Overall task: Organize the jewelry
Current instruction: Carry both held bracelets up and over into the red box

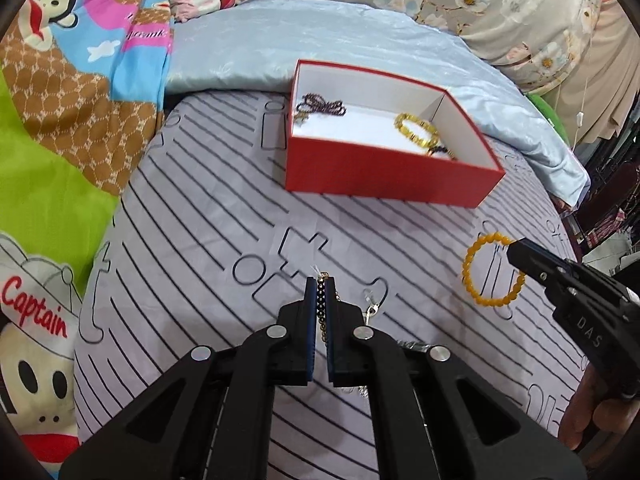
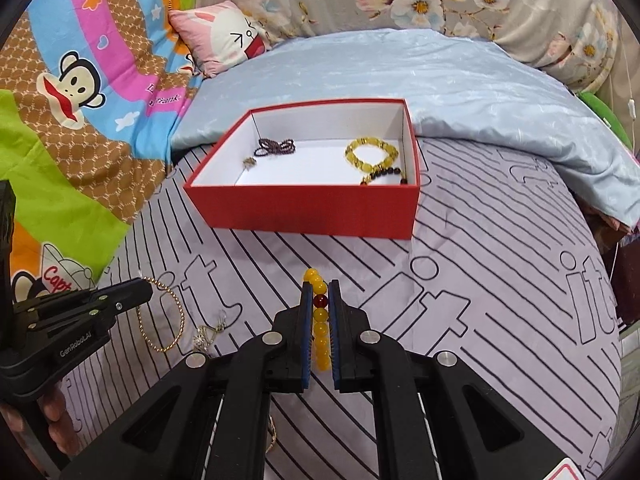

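Note:
A red box (image 1: 384, 178) (image 2: 312, 210) stands open on the striped bedsheet. Inside lie a dark purple bead strand (image 1: 322, 103) (image 2: 276, 147), a yellow bead bracelet (image 1: 416, 128) (image 2: 372, 154) and a dark bead piece (image 2: 386, 174). My left gripper (image 1: 319, 286) (image 2: 146, 290) is shut on a gold chain bracelet (image 1: 322, 312) (image 2: 160, 316). My right gripper (image 2: 321, 286) (image 1: 512, 250) is shut on an orange bead bracelet (image 2: 320, 320) (image 1: 492, 270) that rests on the sheet.
A small silver jewelry piece (image 1: 372, 308) (image 2: 210, 332) lies on the sheet by the left gripper. A light blue quilt (image 2: 400, 76) lies behind the box. A cartoon blanket (image 2: 80, 92) covers the left side. The bed's edge drops off at right.

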Motion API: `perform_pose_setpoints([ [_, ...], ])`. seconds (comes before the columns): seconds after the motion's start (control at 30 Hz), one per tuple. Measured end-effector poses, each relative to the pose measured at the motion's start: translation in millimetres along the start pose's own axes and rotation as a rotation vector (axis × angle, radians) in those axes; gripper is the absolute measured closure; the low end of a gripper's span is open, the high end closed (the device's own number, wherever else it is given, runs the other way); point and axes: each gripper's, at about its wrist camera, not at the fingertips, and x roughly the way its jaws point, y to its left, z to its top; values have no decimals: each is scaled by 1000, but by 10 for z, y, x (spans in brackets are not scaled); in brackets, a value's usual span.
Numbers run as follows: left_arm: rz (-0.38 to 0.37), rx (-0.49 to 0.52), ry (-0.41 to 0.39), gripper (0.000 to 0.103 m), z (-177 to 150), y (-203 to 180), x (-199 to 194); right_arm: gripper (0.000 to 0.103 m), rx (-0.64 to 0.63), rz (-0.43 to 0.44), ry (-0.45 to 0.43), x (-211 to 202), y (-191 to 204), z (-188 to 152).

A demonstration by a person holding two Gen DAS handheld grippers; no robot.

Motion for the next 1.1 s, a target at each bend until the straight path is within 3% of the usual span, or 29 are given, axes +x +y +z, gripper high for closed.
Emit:
perform_pose_setpoints([
  [0.6,31,60,-121,100,881,-263,-37,97,-26,7,-127,-103,-16,707],
  [1.1,52,86,-176,100,1524,-372,286,97,-30,38,-155,309,1,1328],
])
